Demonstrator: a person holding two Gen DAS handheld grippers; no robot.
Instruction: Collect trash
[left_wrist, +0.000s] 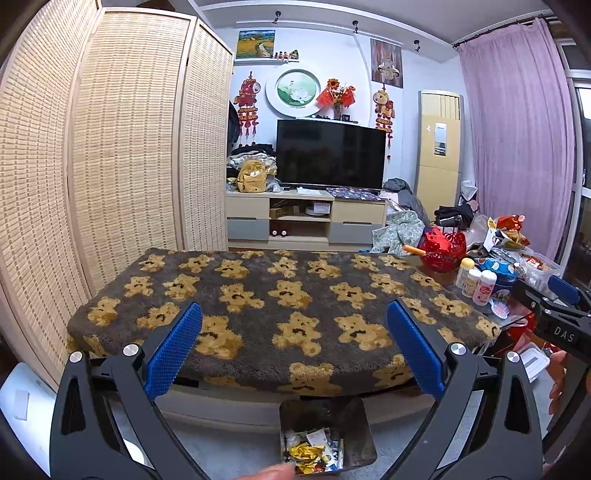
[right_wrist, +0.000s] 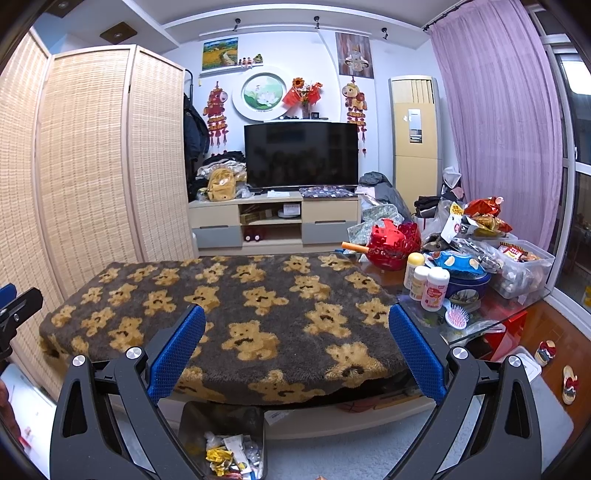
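A dark trash bin (left_wrist: 360, 432) stands on the floor in front of the table and holds crumpled wrappers (left_wrist: 308, 454), yellow, white and silver. It also shows in the right wrist view (right_wrist: 192, 432) with the same wrappers (right_wrist: 225, 456). My left gripper (left_wrist: 293, 323) is open and empty, above the bin and the table's near edge. My right gripper (right_wrist: 297, 325) is open and empty, to the right of the bin. The right gripper's body shows at the right edge of the left wrist view (left_wrist: 554, 314).
A table covered with a bear-print rug (left_wrist: 280, 295) fills the middle. Its right end carries bottles (right_wrist: 428, 284), a red basket (right_wrist: 391, 243), snack bags (right_wrist: 480, 218), a plastic box (right_wrist: 528, 269) and a pink hairbrush (right_wrist: 456, 317). A woven screen (left_wrist: 110, 147) stands left. TV stand behind.
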